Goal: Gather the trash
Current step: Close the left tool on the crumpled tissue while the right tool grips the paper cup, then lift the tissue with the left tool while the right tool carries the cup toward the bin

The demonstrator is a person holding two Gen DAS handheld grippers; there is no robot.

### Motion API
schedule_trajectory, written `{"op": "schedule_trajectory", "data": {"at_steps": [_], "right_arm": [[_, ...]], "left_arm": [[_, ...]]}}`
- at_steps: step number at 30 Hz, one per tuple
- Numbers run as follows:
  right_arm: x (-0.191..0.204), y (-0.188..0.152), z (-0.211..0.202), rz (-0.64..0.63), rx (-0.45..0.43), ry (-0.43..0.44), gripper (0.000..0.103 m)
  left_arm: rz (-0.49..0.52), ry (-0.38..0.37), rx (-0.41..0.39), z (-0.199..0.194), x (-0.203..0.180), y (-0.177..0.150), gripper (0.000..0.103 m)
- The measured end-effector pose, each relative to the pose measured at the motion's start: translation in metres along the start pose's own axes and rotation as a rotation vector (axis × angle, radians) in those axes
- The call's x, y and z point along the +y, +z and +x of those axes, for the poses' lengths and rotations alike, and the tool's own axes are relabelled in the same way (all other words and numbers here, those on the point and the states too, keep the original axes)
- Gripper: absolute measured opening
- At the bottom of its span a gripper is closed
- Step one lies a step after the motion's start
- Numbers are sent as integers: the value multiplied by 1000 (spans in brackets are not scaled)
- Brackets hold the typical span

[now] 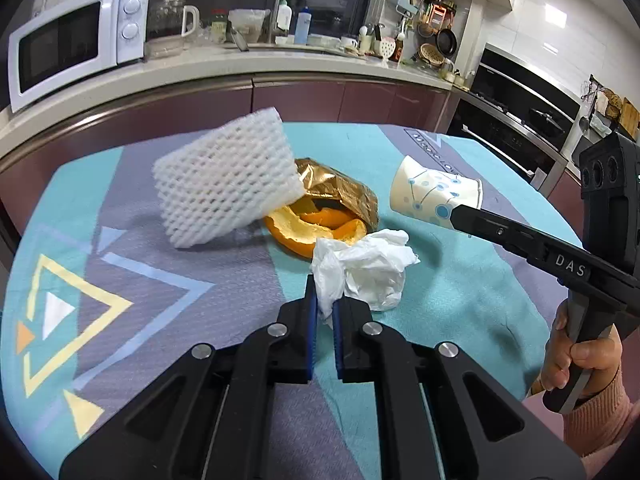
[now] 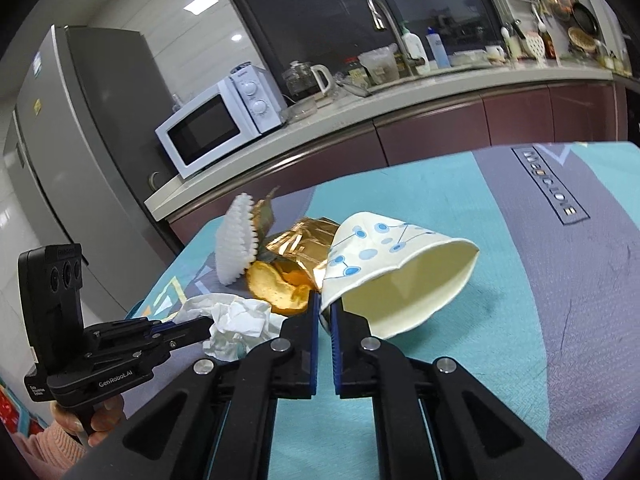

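Observation:
My left gripper (image 1: 325,294) is shut on a crumpled white tissue (image 1: 368,268), pinching its near edge; the same tissue (image 2: 232,320) shows in the right wrist view at the left gripper's tip (image 2: 200,326). My right gripper (image 2: 326,304) is shut on the rim of a squashed paper cup (image 2: 400,276) with blue dots, which hangs tilted above the cloth. From the left wrist view that cup (image 1: 432,196) sits at the right gripper's tip (image 1: 460,216). Orange peel (image 1: 316,228), a gold foil wrapper (image 1: 344,192) and a white foam fruit net (image 1: 224,184) lie together on the table.
The table carries a teal and grey patterned cloth (image 1: 460,300). Behind it runs a kitchen counter (image 1: 200,68) with a microwave (image 1: 76,44), kettle and bottles. An oven (image 1: 516,120) is at the right, a fridge (image 2: 72,140) at the left. A hand (image 1: 580,360) holds the right gripper's handle.

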State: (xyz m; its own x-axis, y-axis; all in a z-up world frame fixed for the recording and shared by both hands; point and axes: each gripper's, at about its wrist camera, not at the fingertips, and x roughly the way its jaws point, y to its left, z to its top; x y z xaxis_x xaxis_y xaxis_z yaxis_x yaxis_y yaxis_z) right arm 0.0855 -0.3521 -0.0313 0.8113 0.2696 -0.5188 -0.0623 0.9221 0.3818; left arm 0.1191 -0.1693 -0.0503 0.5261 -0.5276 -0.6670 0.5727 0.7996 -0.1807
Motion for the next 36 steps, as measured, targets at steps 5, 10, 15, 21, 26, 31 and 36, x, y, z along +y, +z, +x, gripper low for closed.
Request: {"op": "schedule_trajectory", "data": {"at_steps": [5,10,15,21,26,31,36], "right_arm": [[14,1,-6,-37,-12,12,5],[28,1,-10,-66,-16,38,5],[47,-1,-7,-99,-7,72,5],[70,-5,0,-133,14,115,5],[87,-6,6,-162,30,152,5],[106,-6,15,-195,47,191,5],[128,-6,25,-227,65,234,5]], "left_arm": [[1,13,-25,-20,4,-4,7],[-1,31,-48,-39,7,-7,7],[-15,46,-66,-57,13,-11,7],[-37,72,-89,-77,26,-18,7],[-68,106,-105,-96,41,-24,7],[-98,139,-120,-111,58,-30,7],[-123,187,-135,-129,72,-37,7]]}}
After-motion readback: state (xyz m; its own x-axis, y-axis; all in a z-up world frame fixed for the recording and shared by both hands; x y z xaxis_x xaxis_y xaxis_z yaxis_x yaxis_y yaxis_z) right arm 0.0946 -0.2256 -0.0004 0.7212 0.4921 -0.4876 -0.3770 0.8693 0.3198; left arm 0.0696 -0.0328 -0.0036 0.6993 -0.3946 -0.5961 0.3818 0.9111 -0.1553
